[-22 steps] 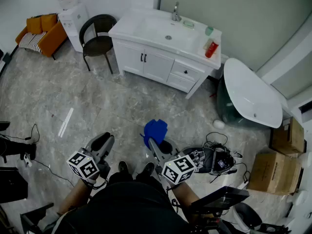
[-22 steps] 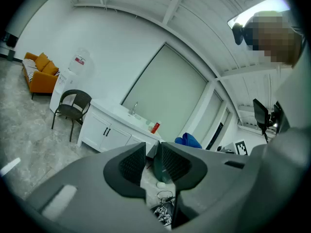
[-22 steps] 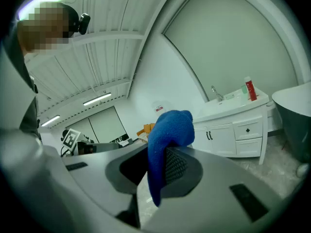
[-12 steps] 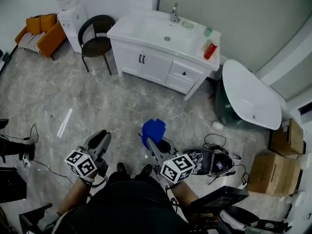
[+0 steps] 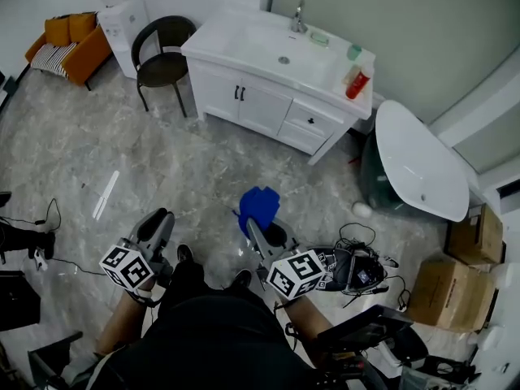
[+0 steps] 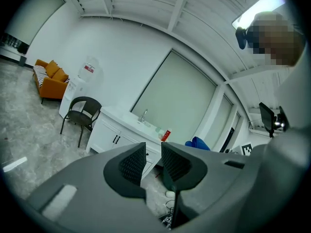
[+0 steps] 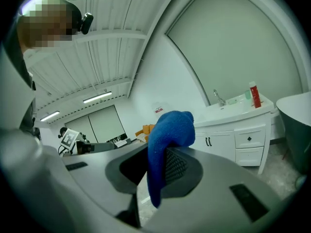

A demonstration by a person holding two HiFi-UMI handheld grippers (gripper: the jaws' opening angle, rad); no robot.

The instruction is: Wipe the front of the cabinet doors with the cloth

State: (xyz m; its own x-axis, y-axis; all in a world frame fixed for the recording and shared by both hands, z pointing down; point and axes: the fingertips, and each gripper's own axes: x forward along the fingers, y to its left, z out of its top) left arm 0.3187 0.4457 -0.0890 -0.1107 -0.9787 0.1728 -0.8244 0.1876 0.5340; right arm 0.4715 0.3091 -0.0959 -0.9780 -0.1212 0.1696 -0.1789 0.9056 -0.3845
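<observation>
A blue cloth [image 5: 260,205] hangs from my right gripper [image 5: 256,227], which is shut on it; in the right gripper view the cloth [image 7: 167,130] drapes over the pads of that gripper [image 7: 158,164]. The white vanity cabinet with two doors [image 5: 244,100] stands across the floor, well away from both grippers; its doors [image 7: 214,142] show to the right of the cloth. My left gripper [image 5: 158,220] is held low at the left. Its jaws [image 6: 153,161] stand a narrow gap apart with nothing between them, and the cabinet [image 6: 114,137] lies far beyond.
A black chair [image 5: 162,63] stands left of the cabinet, with a water dispenser [image 5: 122,15] and an orange sofa [image 5: 69,47] beyond it. A white bathtub [image 5: 418,165] is on the right. Cables and gear [image 5: 357,266] and cardboard boxes [image 5: 443,287] lie near my right side.
Both grippers have drifted slightly left and down in the head view as the person steps. The cloth stays held in the right gripper.
</observation>
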